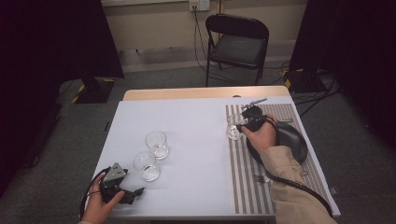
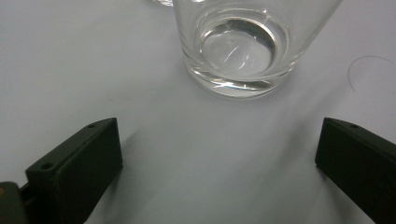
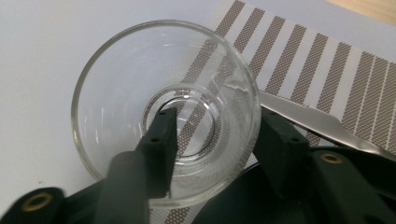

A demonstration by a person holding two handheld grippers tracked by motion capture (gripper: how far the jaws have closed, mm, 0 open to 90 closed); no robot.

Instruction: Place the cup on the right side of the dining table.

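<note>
A black plate (image 1: 293, 140) lies on the striped mat (image 1: 243, 186), with a knife (image 3: 317, 121) and a fork (image 1: 261, 178) also on it; a chair (image 1: 237, 44) stands well beyond.

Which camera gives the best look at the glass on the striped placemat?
The right gripper view: the glass is close up, one jaw inside its rim and one outside, on the striped placemat. The high view shows it small beside the right gripper.

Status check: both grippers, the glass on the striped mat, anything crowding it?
Right gripper open, jaws straddling glass wall on mat. Left gripper open, short of second glass. Knife and black plate close by.
</note>
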